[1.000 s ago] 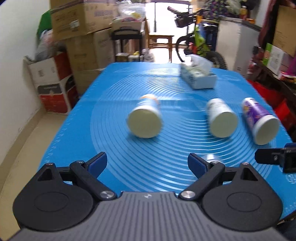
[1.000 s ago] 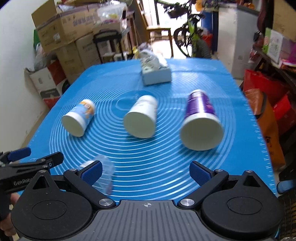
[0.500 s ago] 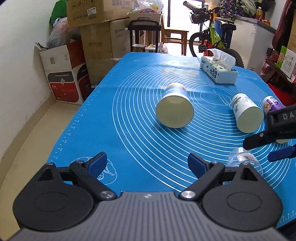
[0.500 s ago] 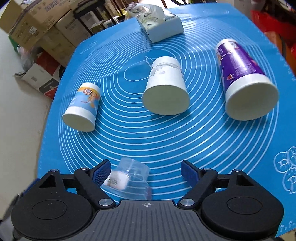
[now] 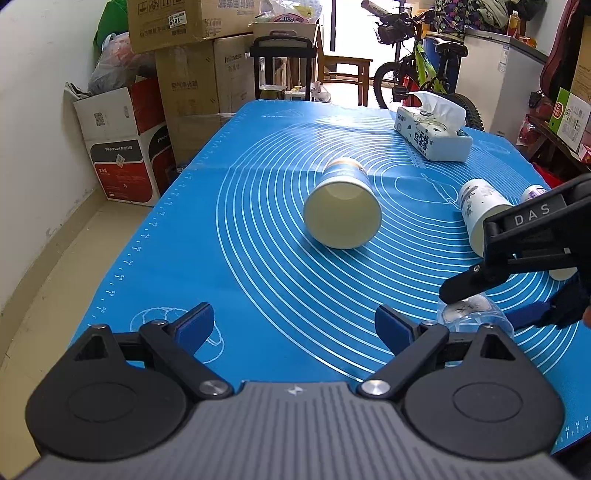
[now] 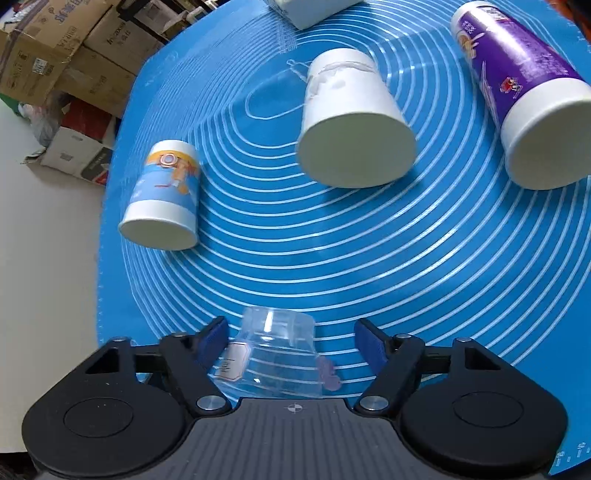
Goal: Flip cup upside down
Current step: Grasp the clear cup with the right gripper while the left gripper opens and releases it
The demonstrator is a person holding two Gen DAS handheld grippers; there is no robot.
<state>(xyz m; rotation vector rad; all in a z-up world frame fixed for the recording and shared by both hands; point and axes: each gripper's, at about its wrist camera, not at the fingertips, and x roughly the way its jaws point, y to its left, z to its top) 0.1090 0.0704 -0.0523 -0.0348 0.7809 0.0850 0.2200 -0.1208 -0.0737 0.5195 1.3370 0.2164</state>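
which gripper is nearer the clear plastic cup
Right. The right gripper has the clear plastic cup between its open fingers. The left gripper hangs off to the cup's left, empty.

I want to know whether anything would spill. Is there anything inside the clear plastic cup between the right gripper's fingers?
The clear cup looks empty: the blue mat shows through its walls. The right gripper body hides its near end.

Cluttered home storeroom: stacked cardboard boxes [image 5: 173, 22], a bicycle [image 5: 421, 70], wooden chair [image 5: 347, 70].
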